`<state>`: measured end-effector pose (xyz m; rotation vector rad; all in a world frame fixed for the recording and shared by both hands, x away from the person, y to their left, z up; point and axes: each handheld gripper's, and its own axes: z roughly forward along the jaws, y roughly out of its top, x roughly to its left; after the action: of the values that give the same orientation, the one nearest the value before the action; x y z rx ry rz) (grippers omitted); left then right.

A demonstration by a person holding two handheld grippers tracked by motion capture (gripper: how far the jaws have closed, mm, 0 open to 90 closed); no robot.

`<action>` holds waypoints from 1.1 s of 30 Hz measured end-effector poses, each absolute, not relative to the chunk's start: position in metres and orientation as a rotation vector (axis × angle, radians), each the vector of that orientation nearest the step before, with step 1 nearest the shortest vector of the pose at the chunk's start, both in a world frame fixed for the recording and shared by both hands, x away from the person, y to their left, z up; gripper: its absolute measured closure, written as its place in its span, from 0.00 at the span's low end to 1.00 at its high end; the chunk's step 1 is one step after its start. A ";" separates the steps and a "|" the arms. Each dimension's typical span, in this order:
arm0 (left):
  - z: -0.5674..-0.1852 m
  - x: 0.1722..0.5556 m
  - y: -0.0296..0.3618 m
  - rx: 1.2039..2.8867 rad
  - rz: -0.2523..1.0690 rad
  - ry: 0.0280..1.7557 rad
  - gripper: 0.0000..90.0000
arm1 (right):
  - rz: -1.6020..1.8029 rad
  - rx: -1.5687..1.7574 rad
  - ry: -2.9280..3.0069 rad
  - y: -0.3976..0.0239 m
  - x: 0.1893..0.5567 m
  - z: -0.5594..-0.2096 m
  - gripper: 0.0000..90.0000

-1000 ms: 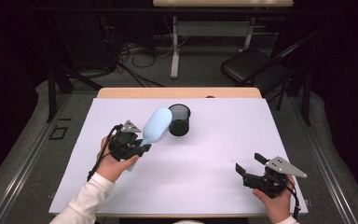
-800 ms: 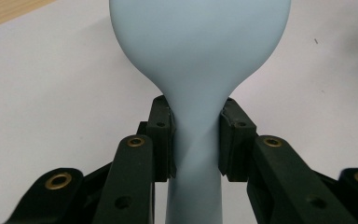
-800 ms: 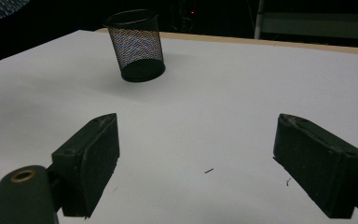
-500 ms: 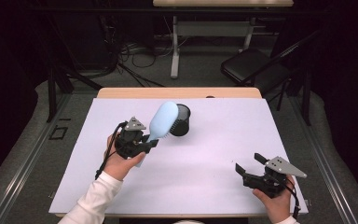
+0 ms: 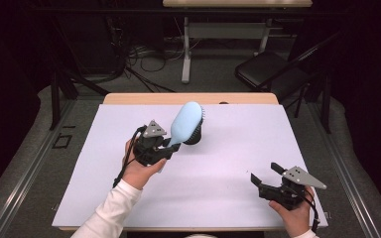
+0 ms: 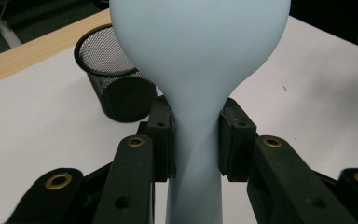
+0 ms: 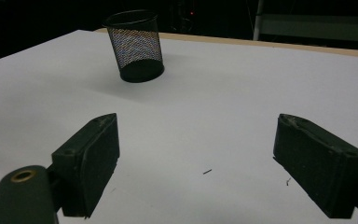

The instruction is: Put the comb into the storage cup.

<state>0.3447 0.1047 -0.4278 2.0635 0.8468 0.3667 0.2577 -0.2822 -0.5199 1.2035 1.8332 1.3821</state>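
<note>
The brush (image 5: 186, 124) hides most of the cup (image 5: 196, 135) from above, and its bristles barely show. The left hand-held gripper (image 5: 166, 150) is clamped on the brush's thin handle, head up, above the white surface (image 5: 238, 153) next to the cup. The right hand-held gripper (image 5: 265, 174) is wide apart, holding nothing, far off.

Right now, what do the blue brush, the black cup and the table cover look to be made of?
The brush: smooth matte pale blue plastic, going by its even moulded back and handle. The cup: black metal wire mesh with a solid rim and base, as you can see through its wall; coated plastic is possible. The table cover: a flat matte white sheet, perhaps paper or board, over a wooden-looking top.
</note>
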 end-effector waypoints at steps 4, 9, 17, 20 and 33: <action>-0.427 0.345 0.098 2.049 0.377 0.825 0.78 | 1.382 1.196 1.831 -0.281 0.258 -0.520 0.16; -0.425 0.347 0.091 2.040 0.381 0.803 0.78 | 1.383 1.197 1.829 -0.281 0.257 -0.518 0.16; -0.424 0.349 0.087 2.024 0.394 0.786 0.78 | 1.407 1.204 1.821 -0.278 0.257 -0.514 0.16; -0.423 0.350 0.085 2.014 0.400 0.775 0.78 | 1.399 1.215 1.844 -0.275 0.259 -0.511 0.15; -0.424 0.355 0.081 1.985 0.412 0.749 0.78 | 1.373 1.253 1.941 -0.263 0.276 -0.500 0.15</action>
<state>0.3546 0.0807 -0.4239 1.9845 0.7486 0.4118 0.2765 -0.2634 -0.5001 1.2535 1.9406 1.3733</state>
